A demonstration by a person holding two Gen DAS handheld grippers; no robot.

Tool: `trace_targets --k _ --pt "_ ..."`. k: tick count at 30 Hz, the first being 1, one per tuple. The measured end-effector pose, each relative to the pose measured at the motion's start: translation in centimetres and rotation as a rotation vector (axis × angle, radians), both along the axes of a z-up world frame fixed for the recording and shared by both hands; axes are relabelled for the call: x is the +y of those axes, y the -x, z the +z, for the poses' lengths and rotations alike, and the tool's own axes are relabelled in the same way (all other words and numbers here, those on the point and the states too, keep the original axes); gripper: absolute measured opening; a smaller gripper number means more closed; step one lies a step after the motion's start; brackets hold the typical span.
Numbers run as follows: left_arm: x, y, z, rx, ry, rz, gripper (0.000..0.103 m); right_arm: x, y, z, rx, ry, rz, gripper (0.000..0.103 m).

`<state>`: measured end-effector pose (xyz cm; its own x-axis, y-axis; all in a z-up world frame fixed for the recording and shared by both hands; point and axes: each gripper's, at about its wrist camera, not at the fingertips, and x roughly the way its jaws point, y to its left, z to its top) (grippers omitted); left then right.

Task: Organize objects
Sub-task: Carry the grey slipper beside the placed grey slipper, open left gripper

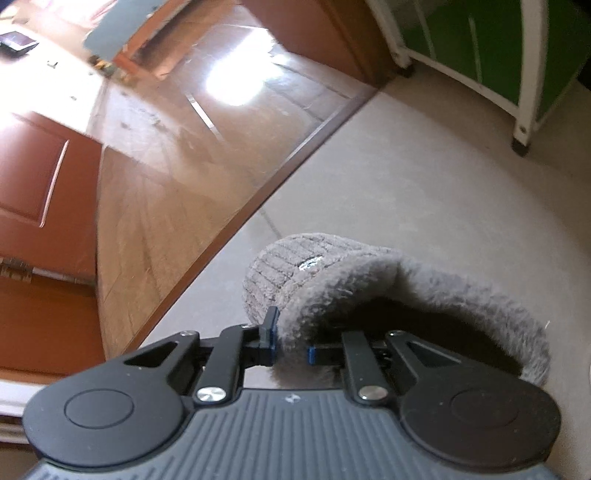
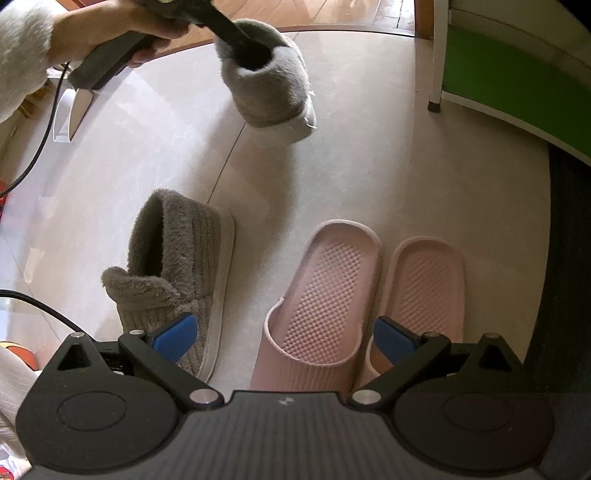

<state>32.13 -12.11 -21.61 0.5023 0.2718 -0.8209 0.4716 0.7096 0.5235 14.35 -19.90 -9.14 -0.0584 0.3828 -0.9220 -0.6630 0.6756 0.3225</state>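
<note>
Item one: grey plush slipper [image 1: 369, 280], carried clear of the floor, its fleecy collar pinched in the left claw [image 1: 291, 347], one finger outside the cuff and the other inside the opening; in the right wrist view the same slipper [image 2: 269, 85] hangs from that claw [image 2: 245, 40], sole tilted, held by a hand [image 2: 107, 35] in a white fuzzy sleeve [image 2: 20, 51]. Item two: matching grey slipper [image 2: 181, 273], on the tiled floor [image 2: 388, 155] just ahead and to the left of the right claw [image 2: 284, 338], toe pointing away, heel collar slumped. Item three: pair of pink slides [image 2: 365, 299], side by side and touching, directly ahead and slightly right of the right claw, whose blue pads stand wide apart and hold nothing. Also noted: green-panelled white-framed furniture [image 2: 509, 85] beyond the slides to the right; a black cable [image 2: 40, 122] trailing left. Judged stage: the carried slipper is presumably bound for a place beside its mate. Risks: the grip takes only soft pile at the cuff, so the weight of the sole could pull the fabric free and drop the slipper; the tilted hang may land it on its side or askew from its mate; the trailing cable could snag the standing slipper on a low pass.
</note>
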Motion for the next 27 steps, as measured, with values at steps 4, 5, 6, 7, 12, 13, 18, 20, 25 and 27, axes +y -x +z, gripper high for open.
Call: trace_targets --k 4,5,6,7,12,13,18,20,25,27 --pt "2.4 0.8 1.8 -0.015 0.027 0.069 0.013 0.4 0.1 0.3 -0.006 -0.008 0.01 0.103" --pt "3.0 1.2 2.3 -0.019 0.03 0.076 0.013 0.6 0.2 0.5 -0.011 -0.015 0.016 0.103" --pt "3.5 1.8 2.9 -0.025 0.035 0.077 0.013 0.8 0.3 0.8 -0.02 -0.024 0.024 0.103" --pt "4.1 2.5 3.6 -0.036 0.041 0.073 0.013 1.0 0.5 1.1 -0.03 -0.034 0.034 0.103" --pt "7.5 5.6 6.2 -0.073 0.046 0.088 0.013 2.1 1.1 1.8 -0.045 -0.066 0.068 0.103" --pt "8.4 6.4 6.6 -0.077 0.05 0.095 0.013 2.4 1.2 1.9 -0.043 -0.069 0.07 0.103" --pt "12.5 10.4 7.6 -0.095 0.074 0.077 0.013 4.4 2.3 2.4 -0.078 -0.085 0.123 0.103" --pt "13.8 12.5 7.3 -0.102 0.08 0.036 0.013 5.2 2.8 2.5 -0.092 -0.096 0.138 0.103" --pt "16.0 17.5 5.2 -0.066 0.104 -0.061 0.014 7.4 3.9 1.9 -0.096 -0.102 0.172 0.103" --pt "16.4 19.4 4.2 -0.044 0.109 -0.093 0.014 8.1 4.0 1.5 -0.094 -0.089 0.177 0.103"
